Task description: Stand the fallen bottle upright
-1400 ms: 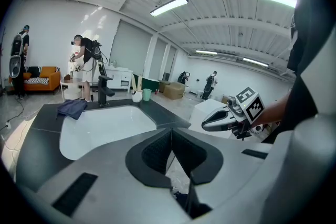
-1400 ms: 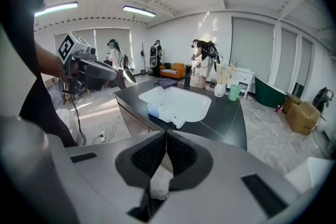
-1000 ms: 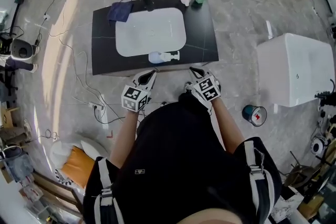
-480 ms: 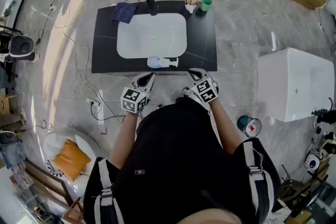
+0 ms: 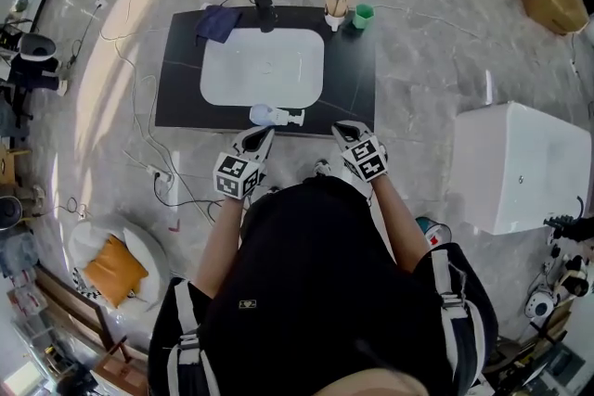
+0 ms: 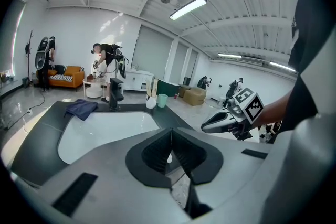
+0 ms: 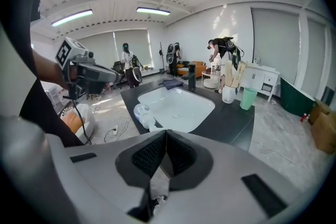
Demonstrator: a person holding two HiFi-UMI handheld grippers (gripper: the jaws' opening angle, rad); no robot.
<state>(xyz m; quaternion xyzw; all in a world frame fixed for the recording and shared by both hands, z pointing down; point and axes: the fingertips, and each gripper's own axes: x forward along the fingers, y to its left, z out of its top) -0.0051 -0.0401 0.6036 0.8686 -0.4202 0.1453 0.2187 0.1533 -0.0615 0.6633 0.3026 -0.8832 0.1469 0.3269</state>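
Pale plastic bottle [image 5: 276,116]: lying flat on black counter [image 5: 178,102], at sink's [image 5: 263,70] near rim. Left gripper [image 5: 264,136], right gripper [image 5: 345,129]: jaws pressed together, empty, short of bottle. Step: approach. Next: spread jaws, grasp.

Counter [image 5: 353,79] upper centre of head view, basin [image 5: 263,68] set in it. Faucet [image 5: 263,3] at basin's far rim, cloth [image 5: 217,21] left of it. Stick holder [image 5: 334,14] and cup [image 5: 363,15] at counter's upper right corner. Bottle [image 5: 275,116] lying at basin's near rim. Left gripper [image 5: 260,139] and right gripper [image 5: 345,133] just below counter's near edge.
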